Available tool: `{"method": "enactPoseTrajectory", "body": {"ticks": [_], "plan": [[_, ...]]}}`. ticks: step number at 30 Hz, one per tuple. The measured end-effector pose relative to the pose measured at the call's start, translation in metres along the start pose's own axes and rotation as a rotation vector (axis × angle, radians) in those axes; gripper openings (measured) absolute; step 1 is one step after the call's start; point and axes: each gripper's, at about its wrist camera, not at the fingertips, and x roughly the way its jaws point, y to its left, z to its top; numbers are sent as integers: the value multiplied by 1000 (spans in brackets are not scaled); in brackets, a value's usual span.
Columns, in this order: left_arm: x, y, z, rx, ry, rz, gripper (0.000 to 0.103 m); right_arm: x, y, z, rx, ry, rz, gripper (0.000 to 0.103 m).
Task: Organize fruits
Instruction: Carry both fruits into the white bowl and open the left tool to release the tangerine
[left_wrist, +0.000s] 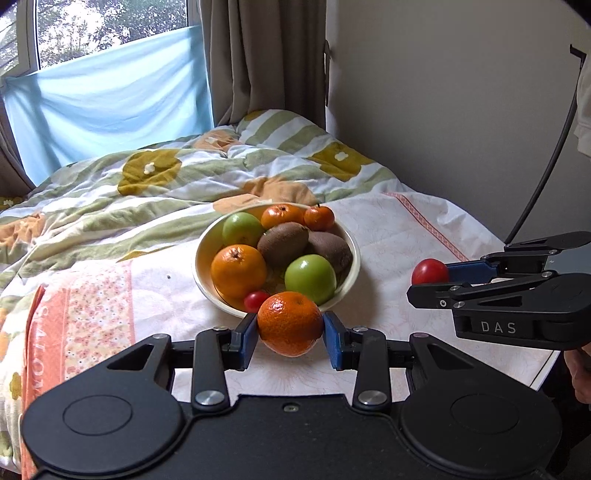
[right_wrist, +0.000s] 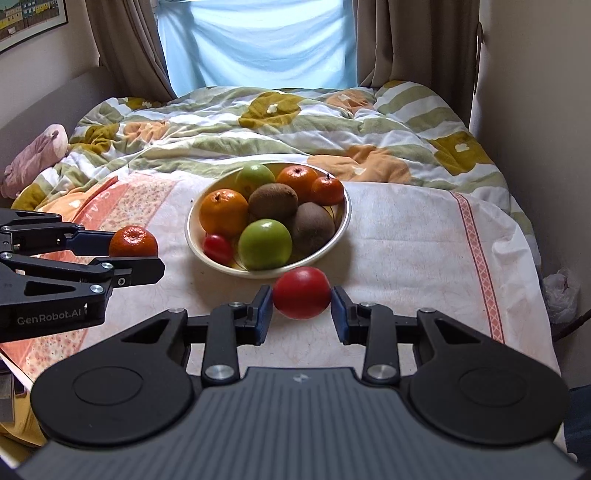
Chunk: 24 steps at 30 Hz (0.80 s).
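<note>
- While both grippers hold a fruit near the bowl (left_wrist: 202, 246), the step in hand looks like carry-to-bowl; neither fruit is dropped in yet.
- Left gripper (left_wrist: 290, 328): jaws clenched on a mandarin (left_wrist: 289, 322), blue pads touching both its sides, held just in front of the bowl's near rim.
- Right gripper (right_wrist: 302, 308): jaws clamped on a red tomato (right_wrist: 301, 297), just in front of the bowl's near rim in the right wrist view, off to the bowl's right in the left wrist view.
- Whether either fruit rests on the cloth or is lifted above it, cannot tell.
- Bowl sits on a white and pink cloth (right_wrist: 406, 236) on the bed, already crowded: two green apples, two kiwis, three orange citrus, one small red tomato (left_wrist: 255, 300) at the near rim.
- Next move, my guess: lift each fruit over the near rim, pick a gap, ease the jaws apart low so nothing rolls out. One gripper at a time, since both approach the same rim.
- Mandarin: glossy, dimpled skin, deep orange, round, slightly flat. Red tomato: smooth, shiny, uniform red, no stem visible.
- Risk: the pile is high, so a new fruit may roll off.
</note>
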Motion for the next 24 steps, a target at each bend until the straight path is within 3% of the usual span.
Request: {"method": "enactPoseTrajectory", "body": {"ticks": [10,24], "plan": [[-13,25,27,-41,-58,60,41,-10,12,33,-18,-29,29,49],[55,50,74,-69,-18,95,41,46,10,77,-91,1,92,49]]}}
